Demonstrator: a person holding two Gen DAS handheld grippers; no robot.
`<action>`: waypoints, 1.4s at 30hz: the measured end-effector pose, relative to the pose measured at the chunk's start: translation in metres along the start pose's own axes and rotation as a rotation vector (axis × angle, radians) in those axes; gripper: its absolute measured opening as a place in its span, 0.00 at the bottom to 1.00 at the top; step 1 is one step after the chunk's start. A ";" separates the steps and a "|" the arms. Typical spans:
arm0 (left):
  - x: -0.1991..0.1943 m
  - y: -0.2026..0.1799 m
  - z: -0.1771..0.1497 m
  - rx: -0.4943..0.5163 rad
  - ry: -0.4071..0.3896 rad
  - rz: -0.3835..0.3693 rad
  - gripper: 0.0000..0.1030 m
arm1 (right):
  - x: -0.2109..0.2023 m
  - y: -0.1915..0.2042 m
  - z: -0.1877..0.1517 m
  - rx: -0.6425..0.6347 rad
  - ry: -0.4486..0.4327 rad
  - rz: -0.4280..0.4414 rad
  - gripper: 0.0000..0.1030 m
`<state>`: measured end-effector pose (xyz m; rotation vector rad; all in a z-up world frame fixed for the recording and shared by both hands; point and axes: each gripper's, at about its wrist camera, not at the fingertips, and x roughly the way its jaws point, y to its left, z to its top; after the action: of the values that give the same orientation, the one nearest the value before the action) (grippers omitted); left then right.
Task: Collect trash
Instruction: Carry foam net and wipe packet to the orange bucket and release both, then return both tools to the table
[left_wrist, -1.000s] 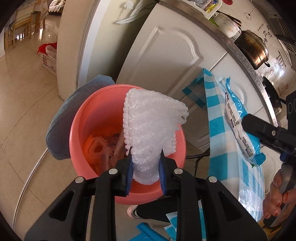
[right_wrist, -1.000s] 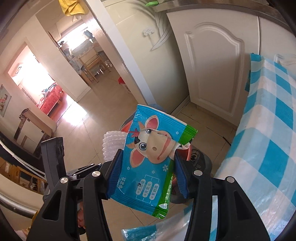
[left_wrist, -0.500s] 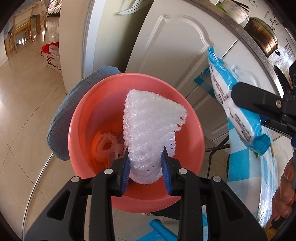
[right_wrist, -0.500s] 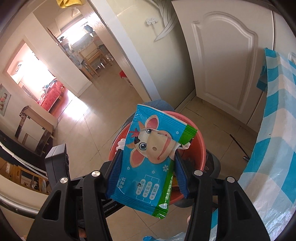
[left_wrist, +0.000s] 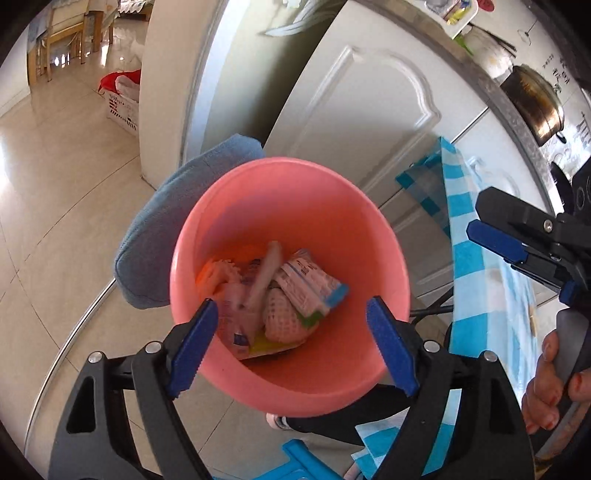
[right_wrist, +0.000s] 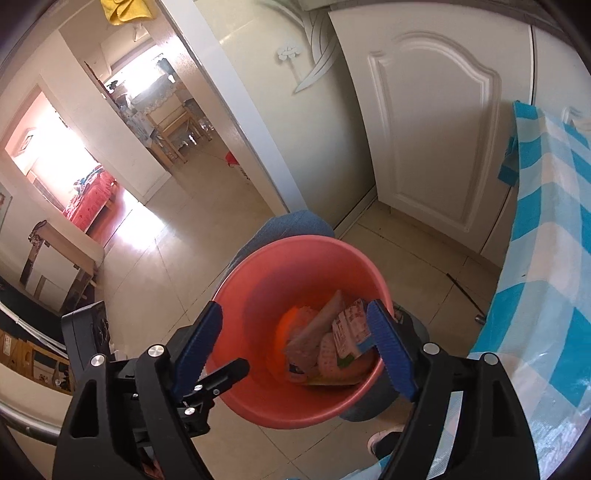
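Both my claws hang over the pink bucket (left_wrist: 291, 206), tilted down into its mouth, and both are coming apart right now with nothing between the pads. My left gripper (left_wrist: 291, 339) frames the bucket's near rim, its blue pads spread either side of the heap inside. My right gripper (right_wrist: 295, 343) sits over the same opening from the other side (in the left wrist view it shows at the right edge (left_wrist: 495, 240), with my hand (left_wrist: 550, 384) wrapped round its handle).

The trash lies straight below and ahead of both claws, at the bottom of the bucket: a white foam fruit net (left_wrist: 282, 314), a blue-and-white snack wrapper (left_wrist: 314, 284) lying slantwise across it with its long axis running from the middle toward the right wall, some pinkish packaging (left_wrist: 236, 310) on the near left, and an orange piece (left_wrist: 212, 271) against the far left wall. From the right wrist view the same pile sits low on the right side, the wrapper (right_wrist: 351, 328) just inside my right-hand pad.

So nothing here is left to pick; I judge the next thing to collect lies on the table side. The blue-checked tablecloth (right_wrist: 546, 258) runs along my right, and my right hand is the nearer one to it. No loose trash shows on the cloth from here, so I can't say where the next piece lies.
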<state>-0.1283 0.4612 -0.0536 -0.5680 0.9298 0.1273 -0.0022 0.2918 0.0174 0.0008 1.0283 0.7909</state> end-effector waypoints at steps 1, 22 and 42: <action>-0.005 0.000 -0.001 -0.005 -0.018 0.017 0.84 | -0.006 -0.001 0.000 -0.002 -0.019 -0.008 0.82; -0.059 -0.044 0.004 0.022 -0.246 -0.043 0.89 | -0.140 -0.034 -0.060 -0.095 -0.381 -0.197 0.91; -0.081 -0.140 -0.002 0.267 -0.304 0.174 0.93 | -0.198 -0.058 -0.106 -0.139 -0.562 -0.297 0.95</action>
<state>-0.1310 0.3525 0.0665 -0.2115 0.6840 0.2351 -0.1026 0.0957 0.0903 -0.0453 0.4255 0.5411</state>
